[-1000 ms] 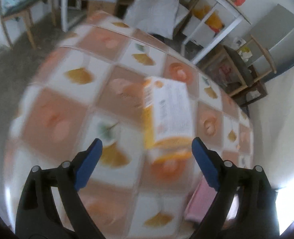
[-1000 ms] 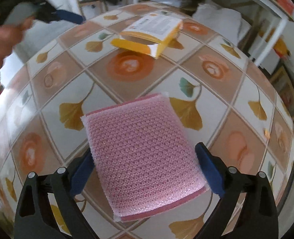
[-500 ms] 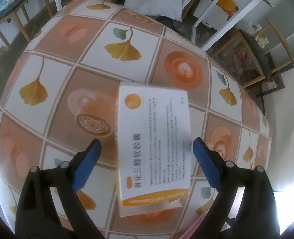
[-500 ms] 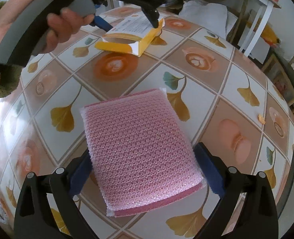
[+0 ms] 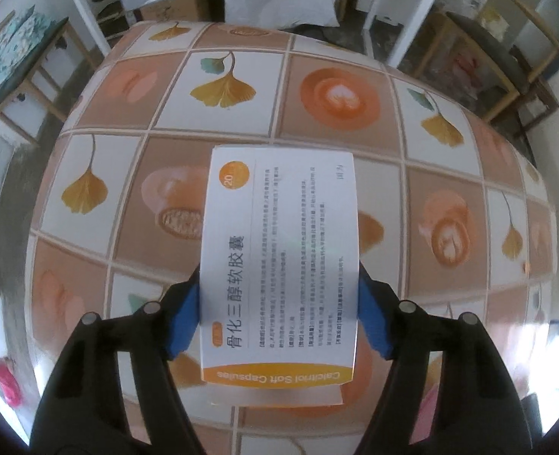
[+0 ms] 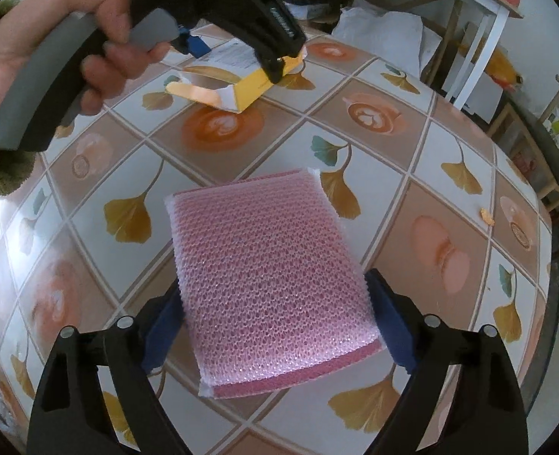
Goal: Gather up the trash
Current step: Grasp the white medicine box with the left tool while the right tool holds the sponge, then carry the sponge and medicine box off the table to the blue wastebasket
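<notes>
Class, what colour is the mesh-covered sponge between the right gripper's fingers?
Pink sponge; right wrist view.

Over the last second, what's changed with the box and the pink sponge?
The left tool has come down over the medicine box, its jaws closing onto the box's sides. The right tool is closing around the pink sponge. Box and sponge still lie on the tablecloth.

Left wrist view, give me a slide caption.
Left gripper fingers closing around a white-and-orange medicine box on the patterned table.
</notes>
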The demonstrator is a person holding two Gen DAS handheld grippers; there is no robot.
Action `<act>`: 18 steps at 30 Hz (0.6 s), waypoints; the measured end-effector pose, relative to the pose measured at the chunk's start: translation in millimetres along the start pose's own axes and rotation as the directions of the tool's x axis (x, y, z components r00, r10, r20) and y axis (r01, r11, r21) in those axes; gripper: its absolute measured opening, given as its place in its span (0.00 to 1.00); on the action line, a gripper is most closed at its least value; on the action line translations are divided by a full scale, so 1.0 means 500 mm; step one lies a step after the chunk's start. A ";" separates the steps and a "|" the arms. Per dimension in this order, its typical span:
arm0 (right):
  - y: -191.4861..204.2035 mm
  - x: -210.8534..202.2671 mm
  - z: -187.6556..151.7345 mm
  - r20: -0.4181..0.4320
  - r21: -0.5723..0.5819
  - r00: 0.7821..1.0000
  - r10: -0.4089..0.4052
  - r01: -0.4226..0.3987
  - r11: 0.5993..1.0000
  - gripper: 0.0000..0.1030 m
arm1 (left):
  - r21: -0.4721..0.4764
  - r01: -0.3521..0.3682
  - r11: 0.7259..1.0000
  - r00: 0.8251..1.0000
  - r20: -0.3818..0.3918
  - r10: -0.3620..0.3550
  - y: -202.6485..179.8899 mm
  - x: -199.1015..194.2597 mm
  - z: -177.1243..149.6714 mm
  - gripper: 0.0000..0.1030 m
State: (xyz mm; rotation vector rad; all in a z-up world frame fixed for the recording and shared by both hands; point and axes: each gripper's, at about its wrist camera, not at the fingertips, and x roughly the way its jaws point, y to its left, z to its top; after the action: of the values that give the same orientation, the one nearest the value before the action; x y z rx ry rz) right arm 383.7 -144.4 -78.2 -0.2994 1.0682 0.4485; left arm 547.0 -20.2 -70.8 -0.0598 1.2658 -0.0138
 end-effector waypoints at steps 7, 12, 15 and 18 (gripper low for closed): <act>0.023 -0.073 -0.063 0.027 0.049 0.999 -0.017 0.015 0.999 0.82 | 0.123 0.087 0.989 0.995 0.031 -0.091 0.016 -0.086 -0.163 0.65; 0.032 -0.133 -0.147 0.034 0.155 0.999 -0.005 -0.001 0.988 0.81 | 0.151 0.171 0.974 0.984 0.027 -0.177 0.047 -0.148 -0.330 0.65; 0.042 -0.163 -0.200 0.036 0.215 0.999 -0.003 -0.005 0.977 0.81 | 0.164 0.195 0.967 0.978 0.044 -0.205 0.060 -0.177 -0.417 0.65; 0.063 -0.190 -0.252 0.042 0.265 0.999 -0.011 0.000 0.964 0.81 | 0.179 0.199 0.964 0.975 0.061 -0.212 0.062 -0.196 -0.510 0.65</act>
State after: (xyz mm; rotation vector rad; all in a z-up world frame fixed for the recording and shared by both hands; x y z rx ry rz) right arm 232.5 -192.7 -51.5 -0.0552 1.0711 0.3008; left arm 273.6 5.5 -55.4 -0.0423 1.1695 -0.2973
